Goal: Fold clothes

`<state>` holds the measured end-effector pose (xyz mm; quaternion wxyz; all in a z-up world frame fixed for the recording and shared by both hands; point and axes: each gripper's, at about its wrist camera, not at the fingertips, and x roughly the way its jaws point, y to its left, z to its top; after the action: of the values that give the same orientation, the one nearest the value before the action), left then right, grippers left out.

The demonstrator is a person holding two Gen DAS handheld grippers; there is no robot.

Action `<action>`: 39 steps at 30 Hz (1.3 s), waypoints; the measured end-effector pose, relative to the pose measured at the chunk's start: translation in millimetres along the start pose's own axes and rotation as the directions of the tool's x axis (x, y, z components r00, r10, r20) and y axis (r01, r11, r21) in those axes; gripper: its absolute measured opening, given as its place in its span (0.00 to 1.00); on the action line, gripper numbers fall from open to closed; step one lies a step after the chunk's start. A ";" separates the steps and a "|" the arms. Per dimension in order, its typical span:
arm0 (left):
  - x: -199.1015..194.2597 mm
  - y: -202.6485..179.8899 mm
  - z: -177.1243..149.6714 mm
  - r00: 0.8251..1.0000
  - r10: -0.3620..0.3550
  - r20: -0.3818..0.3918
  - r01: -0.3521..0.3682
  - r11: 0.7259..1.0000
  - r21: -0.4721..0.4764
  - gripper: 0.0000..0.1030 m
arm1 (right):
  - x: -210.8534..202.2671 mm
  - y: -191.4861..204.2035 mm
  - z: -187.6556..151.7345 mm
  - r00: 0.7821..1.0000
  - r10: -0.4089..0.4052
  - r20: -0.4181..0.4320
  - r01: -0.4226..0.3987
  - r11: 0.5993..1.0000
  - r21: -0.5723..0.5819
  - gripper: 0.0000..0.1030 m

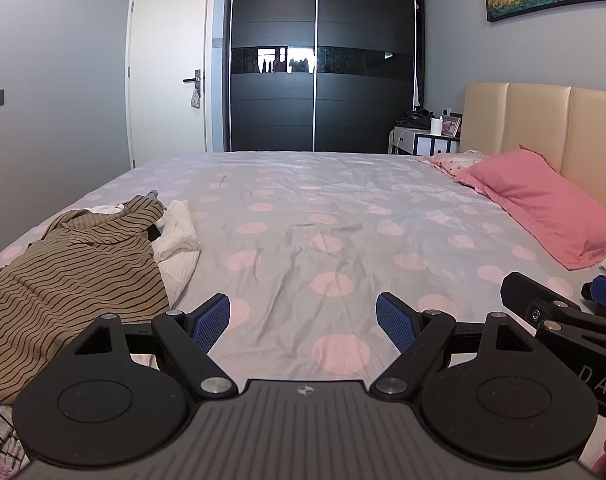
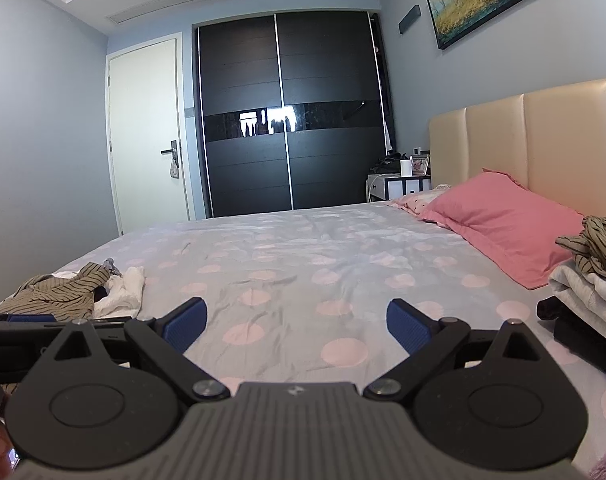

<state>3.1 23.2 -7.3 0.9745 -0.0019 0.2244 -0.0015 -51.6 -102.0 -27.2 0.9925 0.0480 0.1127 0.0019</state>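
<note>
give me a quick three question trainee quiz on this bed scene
1. True or false: both grippers hold cloth.
2. Which garment lies on top of the unfolded heap at the bed's left? A) tan black-striped top B) red jumper
3. What lies against the headboard?

Key:
1. False: left gripper and right gripper have jaws open and empty.
2. A, tan black-striped top.
3. Pink rectangular pillow against the beige padded headboard.

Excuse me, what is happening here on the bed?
A person is folding clothes on a bed, holding a gripper in each hand. At this moment the left gripper and the right gripper are both open and hold nothing. A heap of unfolded clothes, with a brown striped shirt on top, lies to the left. A stack of folded clothes sits to the right, near the pink pillow.
</note>
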 end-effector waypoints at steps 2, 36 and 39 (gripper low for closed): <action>0.9 1.6 -0.9 1.000 -0.004 -0.007 0.004 1.000 0.009 0.78 | 1.2 0.9 0.2 1.000 0.008 -0.011 -0.008 1.000 -0.010 0.95; 111.4 141.8 26.0 0.941 0.304 -0.151 -0.274 0.943 0.186 0.78 | 104.7 -54.8 79.1 0.946 0.052 -0.320 -0.065 0.997 -0.030 0.95; 137.2 135.9 22.3 0.944 0.284 -0.168 -0.252 0.949 0.190 0.78 | 117.4 -57.6 72.7 0.937 0.033 -0.348 -0.045 0.999 -0.026 0.95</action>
<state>136.5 158.7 -47.8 0.9360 0.1098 0.3150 0.1127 78.6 -164.5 11.5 0.9574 0.0327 0.2852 0.0319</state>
